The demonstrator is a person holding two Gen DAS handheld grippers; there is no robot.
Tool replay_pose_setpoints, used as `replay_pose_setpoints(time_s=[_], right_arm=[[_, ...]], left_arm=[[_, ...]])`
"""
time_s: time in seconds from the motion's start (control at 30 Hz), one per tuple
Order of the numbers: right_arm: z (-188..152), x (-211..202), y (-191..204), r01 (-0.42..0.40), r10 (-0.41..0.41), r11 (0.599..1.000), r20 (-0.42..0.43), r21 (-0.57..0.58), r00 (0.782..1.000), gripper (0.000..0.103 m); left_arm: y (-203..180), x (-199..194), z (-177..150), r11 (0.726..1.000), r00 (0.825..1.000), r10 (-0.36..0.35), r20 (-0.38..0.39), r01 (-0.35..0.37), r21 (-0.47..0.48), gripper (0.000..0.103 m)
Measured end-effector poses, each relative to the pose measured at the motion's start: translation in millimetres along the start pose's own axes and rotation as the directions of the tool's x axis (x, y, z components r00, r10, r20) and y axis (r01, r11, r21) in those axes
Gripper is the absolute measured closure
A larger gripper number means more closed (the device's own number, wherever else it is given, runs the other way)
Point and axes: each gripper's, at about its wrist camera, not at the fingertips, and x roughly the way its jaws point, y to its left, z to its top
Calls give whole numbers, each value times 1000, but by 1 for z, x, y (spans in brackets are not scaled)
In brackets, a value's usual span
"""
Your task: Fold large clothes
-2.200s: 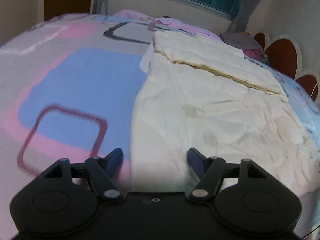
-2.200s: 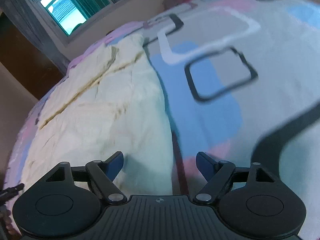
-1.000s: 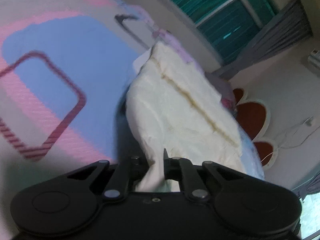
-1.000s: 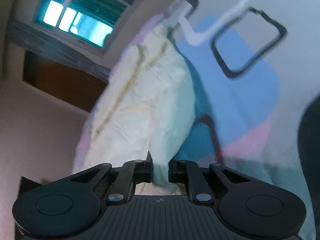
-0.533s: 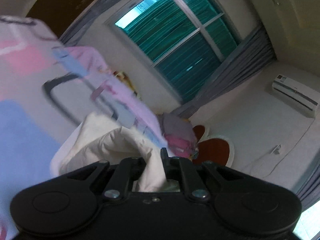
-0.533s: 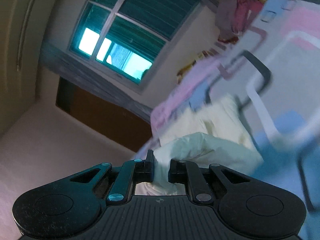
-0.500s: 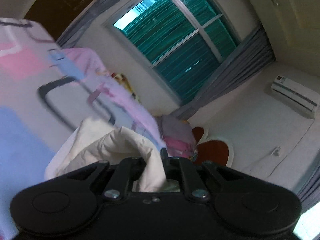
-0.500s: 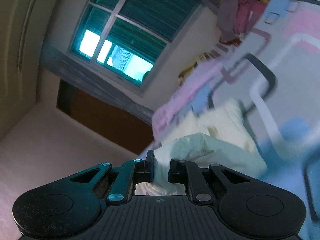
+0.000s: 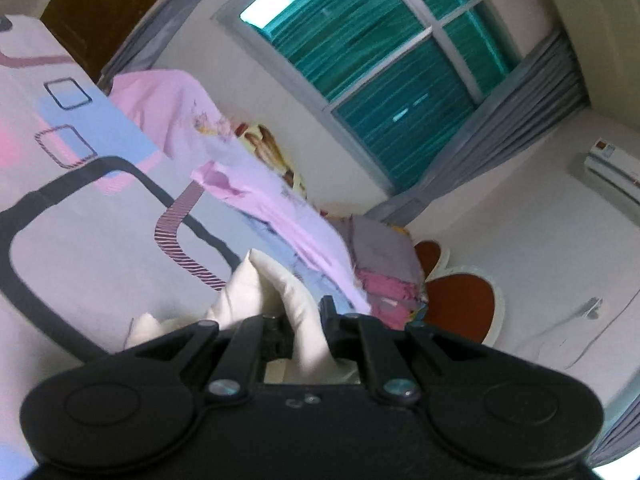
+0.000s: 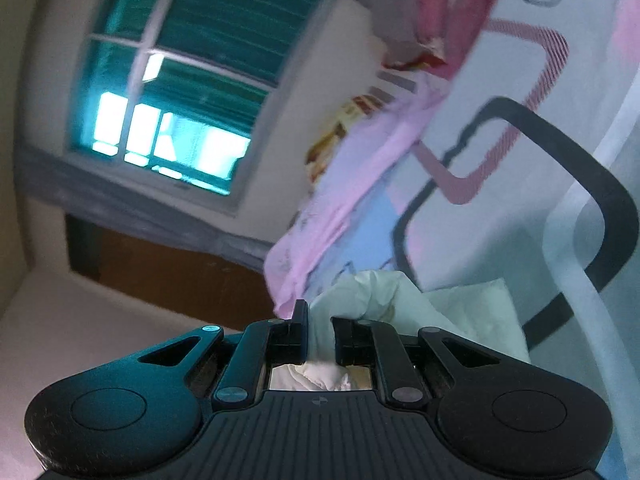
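Note:
A cream-white garment point(image 9: 256, 292) bunches up between my left gripper's point(image 9: 306, 322) fingers, which are shut on its edge. In the right wrist view the same cream garment point(image 10: 404, 304) is pinched in my right gripper point(image 10: 320, 326), also shut on it. Both grippers are lifted and tilted up, so most of the garment is hidden below the gripper bodies. The bed's patterned sheet point(image 9: 80, 208) lies behind the cloth.
Pink and lilac bedding point(image 9: 248, 176) and a pile of grey and pink clothes point(image 9: 384, 264) lie at the bed's far end. A red headboard point(image 9: 460, 300), a window with green blinds point(image 9: 372, 64) and a brown door point(image 10: 168, 272) stand beyond.
Both grippers closed on the garment's near edge, lifted it and carried it toward the far end of the bed. The views now tilt up to the window and wall.

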Motion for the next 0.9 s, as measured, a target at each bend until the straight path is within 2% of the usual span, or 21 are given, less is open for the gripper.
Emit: replay_pose_setpoints(time_s=[0.1, 0.17, 0.2, 0.23, 0.3, 0.33, 0.4, 0.43, 0.47, 0.57, 0.67, 0.7, 0.73, 0.77, 0.8, 0.83, 0.87, 0.9], right_arm=[[8, 23, -17, 37, -36, 999, -25, 28, 999, 91], [15, 36, -28, 52, -51, 998, -27, 43, 998, 87], [16, 36, -29, 57, -56, 997, -22, 46, 998, 73], [18, 36, -29, 51, -51, 998, -4, 36, 999, 64], [18, 29, -20, 76, -73, 996, 71, -46, 995, 23], [17, 24, -14, 90, -81, 992, 101, -91, 992, 16], [17, 22, -6, 98, -83, 981, 96, -170, 992, 14], [16, 24, -2, 131, -116, 966, 80, -222, 990, 14], [14, 30, 4, 183, -171, 935, 68, -303, 983, 14], [8, 53, 4, 276, -292, 859, 31, -430, 956, 15], [2, 76, -5, 309, -356, 818, -6, -485, 935, 15], [2, 82, -8, 308, -365, 816, -22, -488, 931, 16], [1, 87, -13, 303, -368, 814, -37, -496, 929, 24], [0, 94, -16, 295, -371, 813, -57, -501, 927, 48], [1, 99, -20, 288, -374, 815, -76, -502, 924, 68], [0, 103, -21, 276, -369, 813, -88, -513, 925, 78], [-4, 102, -19, 260, -356, 802, -82, -537, 931, 90], [-5, 98, -14, 258, -345, 788, -53, -559, 937, 91]], left_arm=[[15, 17, 4, 1000, 1000, -7, -30, 8, 10, 88], [25, 27, 8, 1000, 999, -14, -37, 14, 3, 77], [31, 30, 12, 1000, 1000, -8, -26, 8, -8, 63], [32, 28, 14, 1000, 1000, 3, -3, -3, -13, 41], [34, 20, 19, 998, 995, 62, 83, -63, 11, 18], [33, 18, 22, 997, 993, 70, 91, -73, 34, 18], [34, 22, 26, 993, 995, 84, 45, -88, 75, 18], [35, 26, 27, 990, 995, 95, 21, -97, 99, 18], [35, 32, 27, 985, 994, 111, -17, -108, 134, 18], [40, 57, 23, 969, 974, 172, -146, -140, 203, 20], [51, 77, 17, 969, 959, 181, -220, -135, 208, 26], [55, 83, 16, 971, 955, 176, -240, -128, 202, 38], [60, 88, 15, 973, 951, 168, -261, -118, 196, 55], [63, 92, 14, 977, 947, 155, -280, -104, 188, 61], [64, 96, 13, 980, 944, 138, -299, -86, 180, 78], [63, 98, 12, 980, 943, 131, -306, -76, 185, 88], [60, 97, 11, 975, 948, 132, -291, -72, 209, 93], [57, 93, 11, 973, 958, 111, -265, -51, 224, 98]])
